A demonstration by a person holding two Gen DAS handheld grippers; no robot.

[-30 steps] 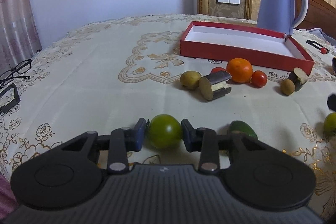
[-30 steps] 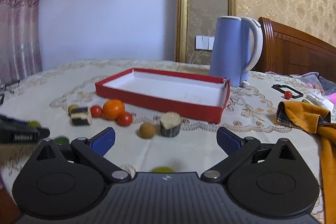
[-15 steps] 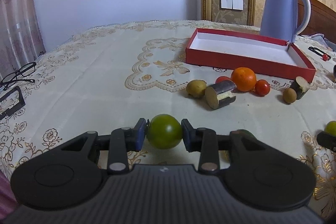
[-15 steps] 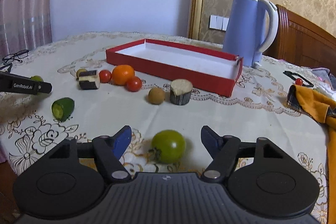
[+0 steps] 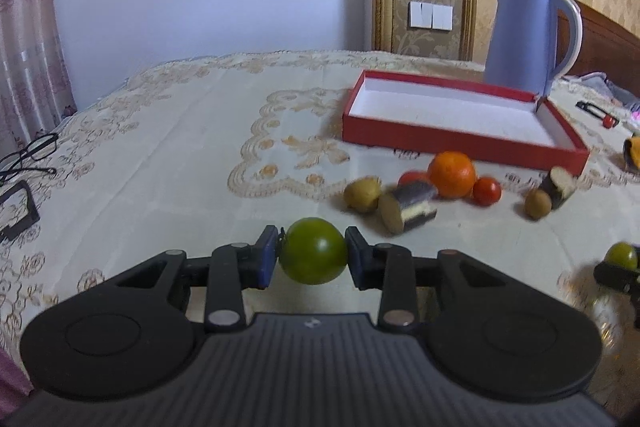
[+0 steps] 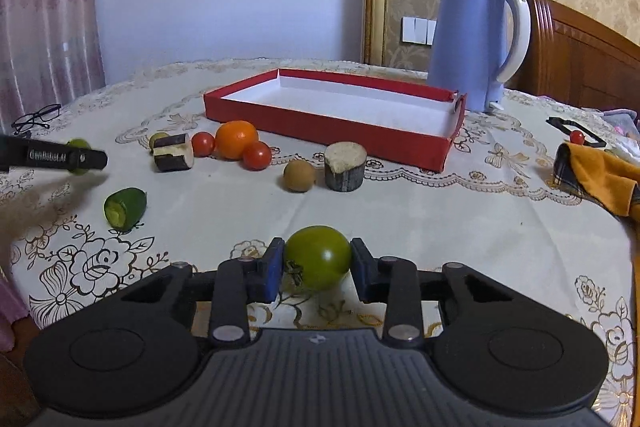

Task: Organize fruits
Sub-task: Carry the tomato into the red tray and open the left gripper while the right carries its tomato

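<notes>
My left gripper [image 5: 312, 255] is shut on a green tomato [image 5: 316, 245], held just above the tablecloth. My right gripper [image 6: 317, 261] has a second green tomato [image 6: 320, 253] between its jaws, which are closing, and both blue pads touch it. The red box [image 6: 320, 123] with a white inside lies further back. In front of it lie an orange [image 6: 236, 139], red tomatoes [image 6: 257, 155], two eggplant pieces [image 6: 173, 151], a brown round fruit [image 6: 299, 175] and a cut cucumber piece [image 6: 125, 207]. In the right wrist view the left gripper [image 6: 80, 157] shows at the left edge.
A blue kettle [image 6: 468, 43] stands behind the box at the right. Glasses [image 5: 32, 151] and a black object [image 5: 16, 217] lie near the table's left edge. An orange cloth [image 6: 600, 175] hangs over the right side, before a wooden headboard [image 6: 580, 67].
The right gripper came in over the second green tomato, and its wide jaws closed in until the pads met it. The left gripper kept its hold on its tomato.
</notes>
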